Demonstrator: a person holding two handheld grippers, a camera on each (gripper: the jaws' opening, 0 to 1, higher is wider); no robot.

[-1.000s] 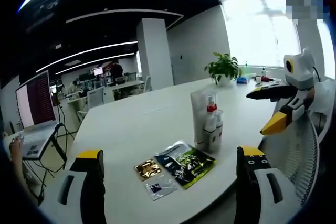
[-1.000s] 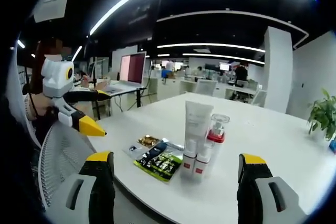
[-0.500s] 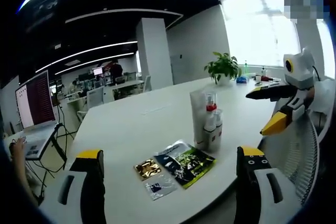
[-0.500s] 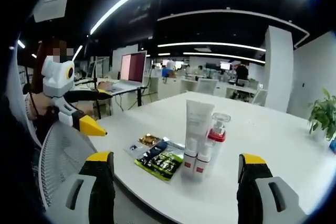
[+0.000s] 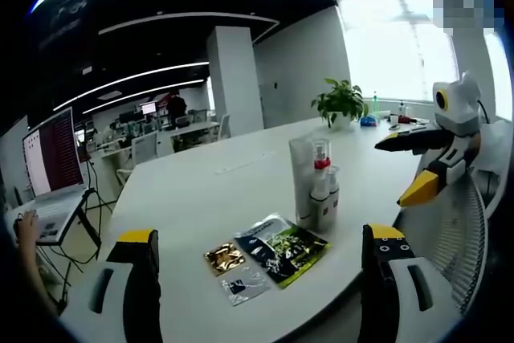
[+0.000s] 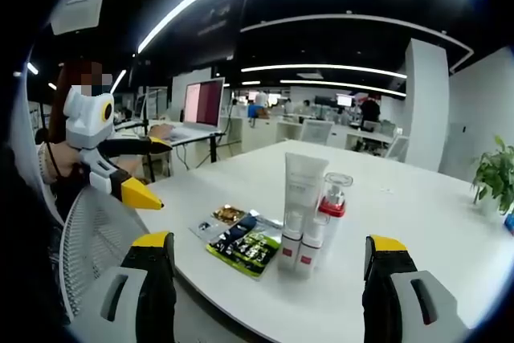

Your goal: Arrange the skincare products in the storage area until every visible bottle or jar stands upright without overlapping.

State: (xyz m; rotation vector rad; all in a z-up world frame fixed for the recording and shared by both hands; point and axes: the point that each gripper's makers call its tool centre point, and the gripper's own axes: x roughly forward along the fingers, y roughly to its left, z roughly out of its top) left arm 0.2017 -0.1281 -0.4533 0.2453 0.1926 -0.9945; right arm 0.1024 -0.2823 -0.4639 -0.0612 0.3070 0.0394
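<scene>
A tight cluster of skincare products stands upright on the white table (image 5: pixel 209 190): a tall white tube (image 6: pixel 303 182), a clear pump bottle with a red collar (image 6: pixel 332 197) and two small white bottles with red labels (image 6: pixel 297 253). In the left gripper view the same cluster (image 5: pixel 315 186) sits mid-table. Flat sachets, one green-black (image 5: pixel 283 247) and one gold (image 5: pixel 225 259), lie beside it, also the sachets (image 6: pixel 241 240). My left gripper (image 5: pixel 261 259) is open and held back from the table edge. My right gripper (image 6: pixel 269 267) is open too, nothing between its jaws.
The right gripper (image 5: pixel 434 150) enters the left gripper view from the right; the left gripper (image 6: pixel 112 154) enters the right gripper view from the left. A mesh chair back (image 6: pixel 92 238) is near. A potted plant (image 5: pixel 341 104) and a laptop (image 5: pixel 52 158) stand farther off.
</scene>
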